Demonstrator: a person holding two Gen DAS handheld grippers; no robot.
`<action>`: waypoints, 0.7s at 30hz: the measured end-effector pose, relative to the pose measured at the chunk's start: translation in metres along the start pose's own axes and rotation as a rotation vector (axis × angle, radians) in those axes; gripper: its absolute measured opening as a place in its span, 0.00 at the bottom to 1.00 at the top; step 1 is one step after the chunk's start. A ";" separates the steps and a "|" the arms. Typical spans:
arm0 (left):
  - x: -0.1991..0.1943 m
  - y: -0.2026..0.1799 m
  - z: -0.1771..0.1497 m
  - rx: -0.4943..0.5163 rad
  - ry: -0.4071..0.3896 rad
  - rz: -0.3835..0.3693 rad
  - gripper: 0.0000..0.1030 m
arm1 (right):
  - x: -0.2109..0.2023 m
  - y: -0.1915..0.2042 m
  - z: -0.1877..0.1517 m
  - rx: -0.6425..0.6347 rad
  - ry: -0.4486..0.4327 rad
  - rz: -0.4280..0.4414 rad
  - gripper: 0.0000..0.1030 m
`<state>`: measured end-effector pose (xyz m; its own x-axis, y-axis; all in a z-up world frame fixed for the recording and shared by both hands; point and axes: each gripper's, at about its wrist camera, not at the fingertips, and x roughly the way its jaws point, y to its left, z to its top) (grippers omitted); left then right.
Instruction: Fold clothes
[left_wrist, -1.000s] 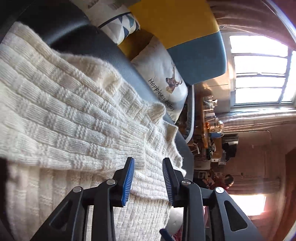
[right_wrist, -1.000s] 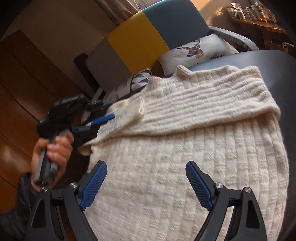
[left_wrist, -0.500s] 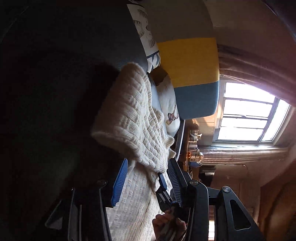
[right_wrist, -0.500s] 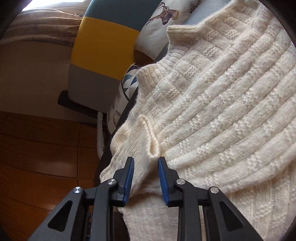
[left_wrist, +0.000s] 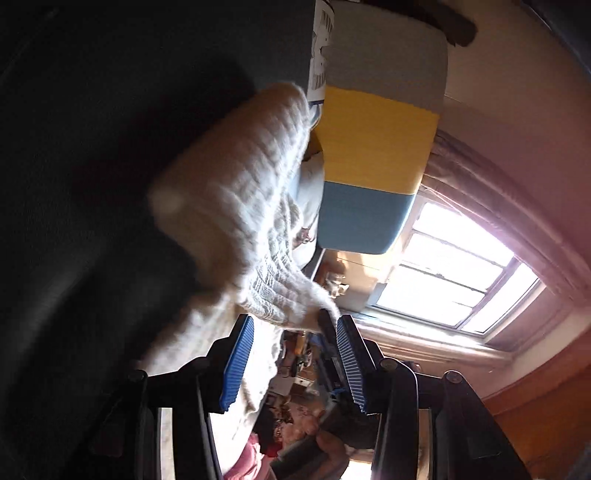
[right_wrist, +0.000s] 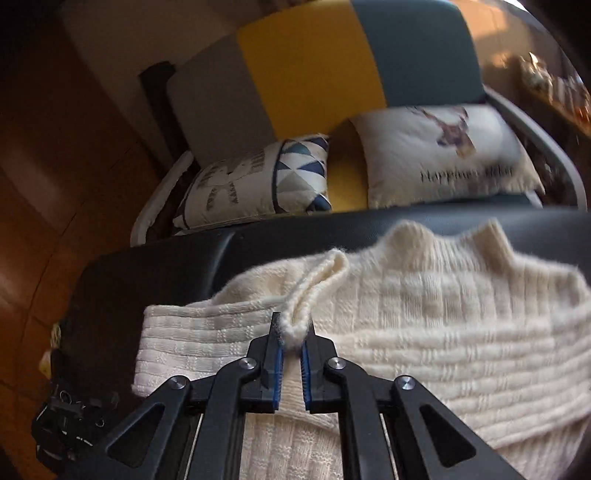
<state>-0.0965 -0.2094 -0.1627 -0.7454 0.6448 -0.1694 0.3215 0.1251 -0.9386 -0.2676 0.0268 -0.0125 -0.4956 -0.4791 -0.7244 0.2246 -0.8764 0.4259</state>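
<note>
Our right tongs (right_wrist: 291, 354) pinch the cuff of the cream cable-knit sweater (right_wrist: 424, 317), which lies partly folded on the black padded table (right_wrist: 155, 273). Our left tongs (left_wrist: 291, 363) gape wide beside its edge. We should carry the sleeve flat across, keeping tension even.

Sweater (right_wrist: 424, 325): cream knit wool-like cloth, ribbed and blocked texture, fuzzy nap at the cuff. Desk (right_wrist: 295, 236): black leather-like cover, smooth, slight sheen. Right claw (right_wrist: 291, 354): matt black plastic arms, small bright metal rivets, blue ribbed rubbery pads. Left claw (left_wrist: 291, 365): same build; pad ridges clearly seen. Cushions (right_wrist: 443, 155): smooth printed woven cloth. Chair back (right_wrist: 306, 66): matt fabric panels. Floor (right_wrist: 44, 184): glossy brown wood.
</note>
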 end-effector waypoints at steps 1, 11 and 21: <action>0.007 -0.001 -0.003 -0.006 0.001 -0.008 0.48 | -0.004 0.013 0.008 -0.067 -0.003 -0.024 0.06; 0.043 -0.006 0.005 0.010 -0.092 0.098 0.51 | -0.075 0.065 0.059 -0.326 -0.113 -0.076 0.06; 0.054 -0.005 0.013 0.078 -0.155 0.274 0.50 | -0.130 -0.051 0.063 -0.111 -0.198 -0.157 0.06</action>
<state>-0.1458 -0.1854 -0.1708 -0.7192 0.5234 -0.4569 0.4810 -0.0995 -0.8711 -0.2670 0.1367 0.0941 -0.6836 -0.3278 -0.6521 0.2176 -0.9444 0.2467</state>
